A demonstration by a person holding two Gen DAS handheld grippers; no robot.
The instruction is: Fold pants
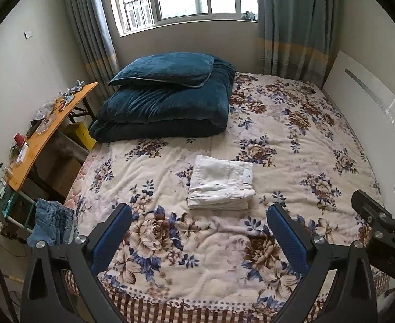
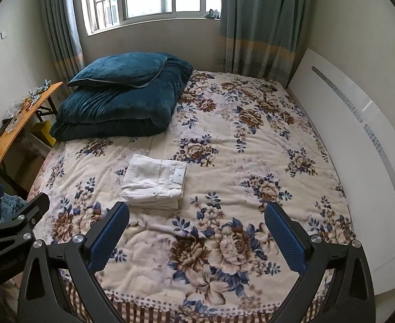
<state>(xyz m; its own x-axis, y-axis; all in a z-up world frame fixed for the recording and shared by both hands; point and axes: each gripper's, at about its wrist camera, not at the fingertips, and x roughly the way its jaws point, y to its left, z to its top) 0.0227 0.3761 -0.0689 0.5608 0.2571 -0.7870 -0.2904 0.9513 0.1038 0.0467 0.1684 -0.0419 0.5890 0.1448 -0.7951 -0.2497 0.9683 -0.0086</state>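
White pants (image 1: 220,181) folded square mid-bed, just short of the teal quilt (image 1: 165,102). Left gripper (image 1: 198,232) and right gripper (image 2: 196,231) spread wide, empty, well back. Folding apparently done; perhaps jeans (image 1: 50,222) next.

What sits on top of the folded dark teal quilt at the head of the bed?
A matching teal pillow lies on the quilt, covering its upper left part. Whatever lies beneath the pillow or between the quilt's layers is hidden.

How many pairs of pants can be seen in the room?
2: folded white pants on the floral bedspread, and blue jeans hanging beside the bed's left edge. Others may be hidden.
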